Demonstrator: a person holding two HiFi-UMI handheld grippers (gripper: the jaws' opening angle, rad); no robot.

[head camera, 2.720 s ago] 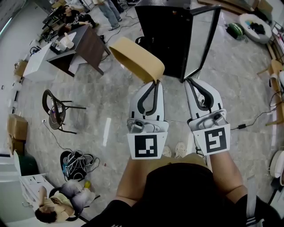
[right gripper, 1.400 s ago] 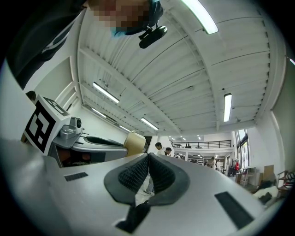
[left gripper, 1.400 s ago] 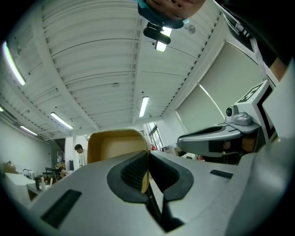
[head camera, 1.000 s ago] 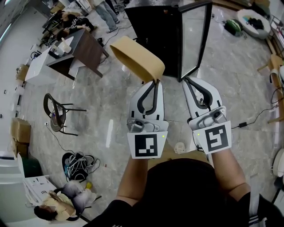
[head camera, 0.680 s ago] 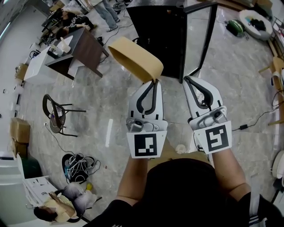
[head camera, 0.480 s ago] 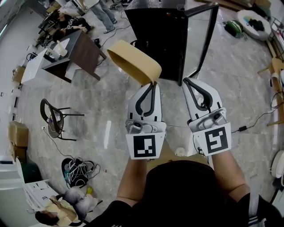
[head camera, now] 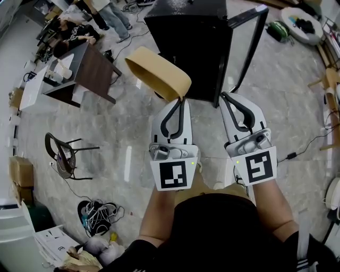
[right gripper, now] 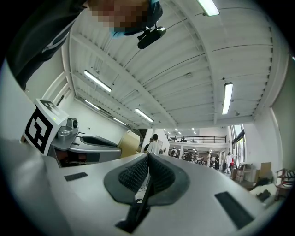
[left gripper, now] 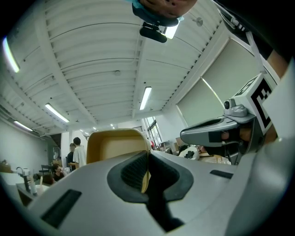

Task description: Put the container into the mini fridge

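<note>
a: where is the container right now?

b: your left gripper (head camera: 184, 99) is pinching the tan container (head camera: 157, 72) by its near rim. the jaws are pressing together on that thin wall, and the tub is hanging tilted ahead of the tips. it is floating above the floor, outside the black mini fridge (head camera: 187, 47), just before its left front corner.

a: and my other hand?

b: your right gripper (head camera: 223, 96) is carrying nothing. its jaws are pressing together on empty air, and it is riding beside the left one, apart from it.

a: what is standing in the way?

b: the glass door (head camera: 245, 47) is swinging out on the fridge's right side, and its near lower corner is sitting just ahead of your right gripper's tips. the container is overlapping the fridge's dark face from where you are looking, so i cannot tell how much gap is lying between them.

a: anything else around me?

b: a brown table (head camera: 91, 73) is standing to the left of the fridge, with people (head camera: 109, 11) gathering behind it. a chair (head camera: 61, 155) is sitting well to your left, with a tangle of cables (head camera: 96, 218) and cardboard boxes (head camera: 19, 172) nearer the wall. a cord (head camera: 312, 140) is trailing over the floor on your right.
</note>
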